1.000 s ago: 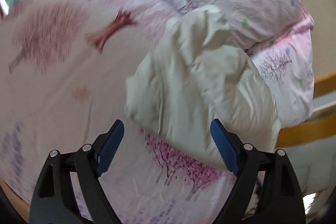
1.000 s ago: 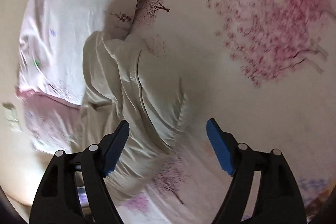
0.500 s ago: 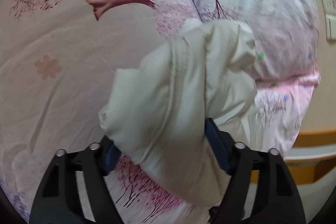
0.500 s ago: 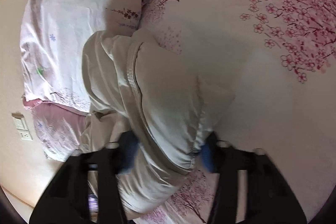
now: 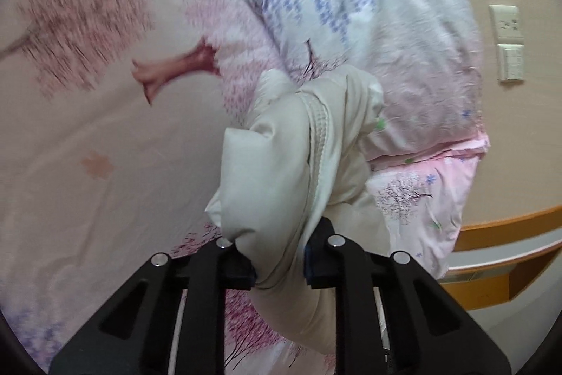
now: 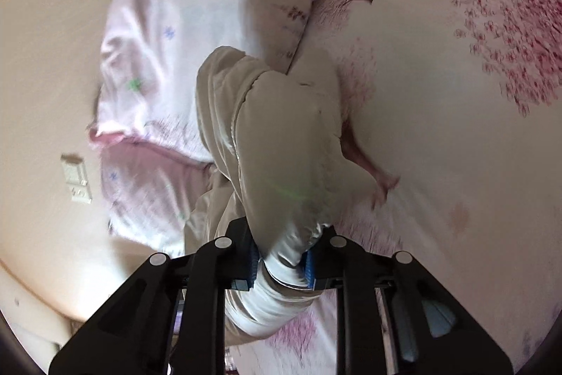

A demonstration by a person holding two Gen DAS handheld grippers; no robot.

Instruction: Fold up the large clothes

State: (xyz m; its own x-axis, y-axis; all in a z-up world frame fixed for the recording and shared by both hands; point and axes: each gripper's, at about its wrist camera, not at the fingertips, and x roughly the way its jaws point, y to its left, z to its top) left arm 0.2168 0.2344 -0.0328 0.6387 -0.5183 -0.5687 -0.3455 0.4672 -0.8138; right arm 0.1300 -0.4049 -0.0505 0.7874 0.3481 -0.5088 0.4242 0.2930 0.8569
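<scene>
A cream padded garment [image 5: 302,171] lies bunched on the bed near the pillows. My left gripper [image 5: 279,264] is shut on a thick fold of it, and the cloth hangs out above and below the jaws. In the right wrist view the same garment [image 6: 281,146] rises in a lump, and my right gripper [image 6: 281,264] is shut on another fold of it. The blue pads are mostly hidden by the fabric in both views.
The bed sheet [image 5: 87,136] has a pink tree print. Two printed pillows [image 5: 379,34] are stacked behind the garment, also in the right wrist view [image 6: 182,34]. A wooden bed frame [image 5: 505,227] and a wall with switches [image 5: 507,41] lie at the right.
Both grippers went from open over the garment to shut on folds of it. The garment is now pulled up off the sheet between them.
</scene>
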